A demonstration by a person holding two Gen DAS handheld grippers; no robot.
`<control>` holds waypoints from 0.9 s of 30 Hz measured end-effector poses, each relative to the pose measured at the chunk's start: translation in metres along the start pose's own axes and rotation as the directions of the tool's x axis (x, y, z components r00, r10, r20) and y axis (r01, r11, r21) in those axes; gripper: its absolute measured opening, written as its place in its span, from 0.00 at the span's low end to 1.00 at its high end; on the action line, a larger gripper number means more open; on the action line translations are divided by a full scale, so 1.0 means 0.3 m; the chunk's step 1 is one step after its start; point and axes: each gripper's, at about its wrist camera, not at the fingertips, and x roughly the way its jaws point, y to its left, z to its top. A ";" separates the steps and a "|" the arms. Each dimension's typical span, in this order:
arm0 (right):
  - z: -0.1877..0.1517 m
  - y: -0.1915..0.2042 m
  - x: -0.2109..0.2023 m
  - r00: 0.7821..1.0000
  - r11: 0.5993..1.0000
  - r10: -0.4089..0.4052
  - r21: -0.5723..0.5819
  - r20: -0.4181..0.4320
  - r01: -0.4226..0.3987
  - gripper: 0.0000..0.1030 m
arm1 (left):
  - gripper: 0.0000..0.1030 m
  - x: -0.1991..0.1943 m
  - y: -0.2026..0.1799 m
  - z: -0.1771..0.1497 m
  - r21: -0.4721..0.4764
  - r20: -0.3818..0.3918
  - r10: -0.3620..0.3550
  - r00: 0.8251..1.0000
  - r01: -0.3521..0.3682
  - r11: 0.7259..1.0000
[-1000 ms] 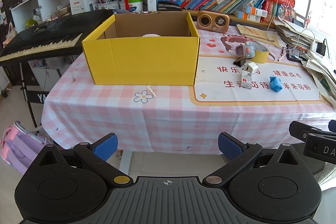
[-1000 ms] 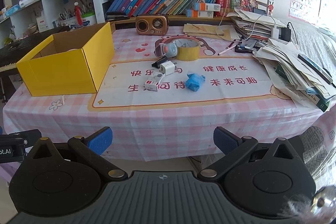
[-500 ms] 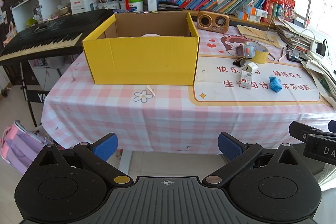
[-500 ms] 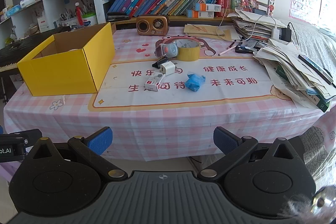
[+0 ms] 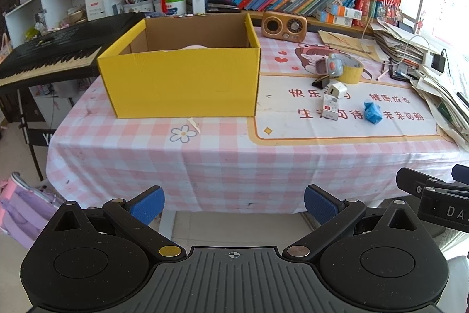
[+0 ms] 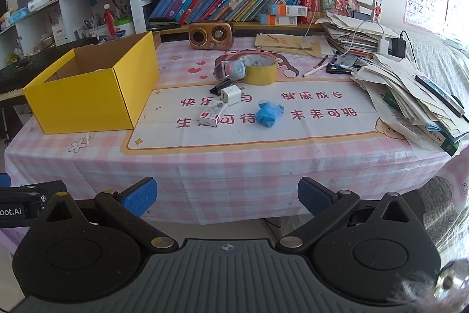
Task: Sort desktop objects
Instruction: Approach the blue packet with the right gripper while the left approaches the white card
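Observation:
An open yellow cardboard box (image 5: pixel 181 84) (image 6: pixel 88 99) stands on the left of the pink checked table, with something pale inside. Right of it lie a white charger plug (image 6: pixel 230 96) (image 5: pixel 335 90), a small white-and-red carton (image 6: pixel 213 113) (image 5: pixel 329 107), a crumpled blue wrapper (image 6: pixel 268 113) (image 5: pixel 372 113), a black binder clip (image 6: pixel 218 87), a yellow tape roll (image 6: pixel 259 69) (image 5: pixel 350 69) and a grey watch-like toy (image 6: pixel 230 69) (image 5: pixel 329 66). My left gripper (image 5: pixel 234 204) and right gripper (image 6: pixel 227 197) hang open and empty in front of the table's near edge.
A brown retro radio (image 6: pixel 211 35) stands at the back. A heap of papers and books (image 6: pixel 410 90) fills the right side. A black keyboard (image 5: pixel 49 55) sits left of the table, a backpack (image 5: pixel 20 207) on the floor, and bookshelves (image 6: pixel 234 2) stand behind.

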 end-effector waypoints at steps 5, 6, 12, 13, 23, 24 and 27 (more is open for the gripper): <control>-0.002 -0.037 0.010 1.000 1.000 -0.011 0.008 -0.006 0.011 0.99 | 1.00 0.017 -0.027 0.005 0.014 -0.009 -0.015 1.000 0.015 1.000; -0.002 -0.042 0.013 1.000 1.000 -0.014 0.009 -0.008 0.014 0.99 | 1.00 0.021 -0.032 0.006 0.016 -0.011 -0.017 1.000 0.017 1.000; 0.000 -0.083 0.035 0.999 0.999 -0.031 0.020 -0.026 0.031 0.99 | 1.00 0.051 -0.078 0.014 0.032 -0.029 -0.038 0.999 0.039 0.999; -0.001 -0.091 0.039 0.999 0.999 -0.032 0.021 -0.029 0.033 0.99 | 1.00 0.057 -0.087 0.016 0.033 -0.034 -0.042 0.999 0.043 0.999; 0.043 -0.183 0.099 0.997 0.999 -0.045 0.021 -0.058 0.047 0.98 | 1.00 0.117 -0.172 0.058 0.036 -0.052 -0.079 0.996 0.081 0.996; 0.051 -0.191 0.107 0.997 0.999 -0.045 0.019 -0.058 0.046 0.98 | 1.00 0.123 -0.181 0.065 0.036 -0.051 -0.078 0.996 0.080 0.996; 0.080 -0.210 0.137 0.998 0.999 -0.032 0.003 -0.062 0.032 0.98 | 1.00 0.142 -0.200 0.089 0.022 -0.043 -0.073 0.996 0.074 0.997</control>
